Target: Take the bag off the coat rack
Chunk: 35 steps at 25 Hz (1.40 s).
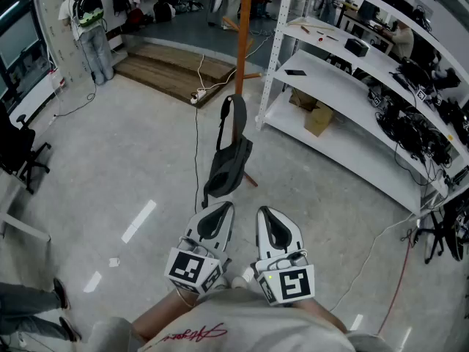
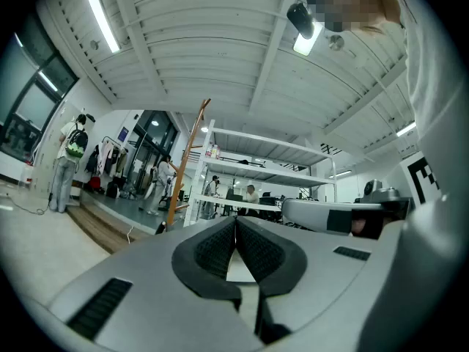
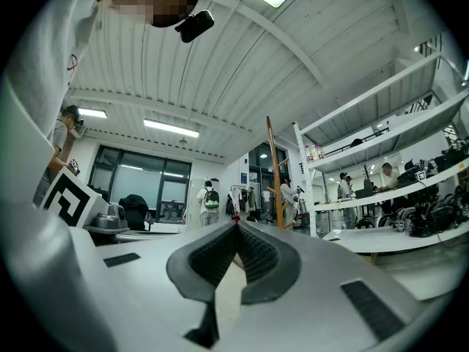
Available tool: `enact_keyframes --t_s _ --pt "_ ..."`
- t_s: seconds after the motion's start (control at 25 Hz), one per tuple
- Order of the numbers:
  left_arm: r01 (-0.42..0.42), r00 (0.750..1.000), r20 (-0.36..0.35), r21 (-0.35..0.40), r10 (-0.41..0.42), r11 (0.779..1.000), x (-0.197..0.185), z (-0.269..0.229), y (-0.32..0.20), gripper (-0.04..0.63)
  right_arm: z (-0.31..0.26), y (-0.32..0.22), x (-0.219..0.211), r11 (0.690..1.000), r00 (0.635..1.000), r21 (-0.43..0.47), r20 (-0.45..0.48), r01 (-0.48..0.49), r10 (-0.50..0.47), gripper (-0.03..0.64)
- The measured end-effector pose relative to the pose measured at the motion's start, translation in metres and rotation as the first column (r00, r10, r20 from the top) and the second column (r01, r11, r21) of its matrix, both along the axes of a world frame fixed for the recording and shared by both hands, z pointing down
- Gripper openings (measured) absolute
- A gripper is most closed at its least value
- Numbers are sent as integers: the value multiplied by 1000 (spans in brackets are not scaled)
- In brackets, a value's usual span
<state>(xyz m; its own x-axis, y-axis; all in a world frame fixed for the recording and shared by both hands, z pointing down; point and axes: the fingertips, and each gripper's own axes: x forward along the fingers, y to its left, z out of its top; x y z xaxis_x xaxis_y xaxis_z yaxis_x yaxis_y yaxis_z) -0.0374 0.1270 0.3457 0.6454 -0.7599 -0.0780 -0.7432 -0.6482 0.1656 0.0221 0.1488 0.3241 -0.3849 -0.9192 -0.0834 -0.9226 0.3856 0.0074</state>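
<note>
The one bag (image 1: 229, 160), a dark grey sling bag, hangs by its strap against the orange pole of the single coat rack (image 1: 242, 35). Its body sags below the strap loop, so its weight seems to rest on a peg I cannot make out. It hangs clear of the floor (image 1: 132, 160), just ahead of the two grippers and touching neither. The left gripper (image 1: 223, 207) and the right gripper (image 1: 264, 211) are held side by side and level, noses toward the bag. Each has its jaws pressed together on nothing, probably a ready pose before the reach. The strap would need lifting up off its support, so the jaws must part first. One white shelving unit (image 1: 330, 86) stands just right of the rack.
</note>
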Motion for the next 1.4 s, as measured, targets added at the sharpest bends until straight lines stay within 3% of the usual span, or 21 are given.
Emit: enact_keyframes --t_s 0.88,1.4 --pt "30 1000 -1 -6 -30 1000 6 -5 -6 18 -4 -5 5 1000 1000 27 8 15 -16 20" --pt "113 993 -20 -49 -114 992 14 10 -14 18 14 -25 27 999 999 3 9 52 -52 20"
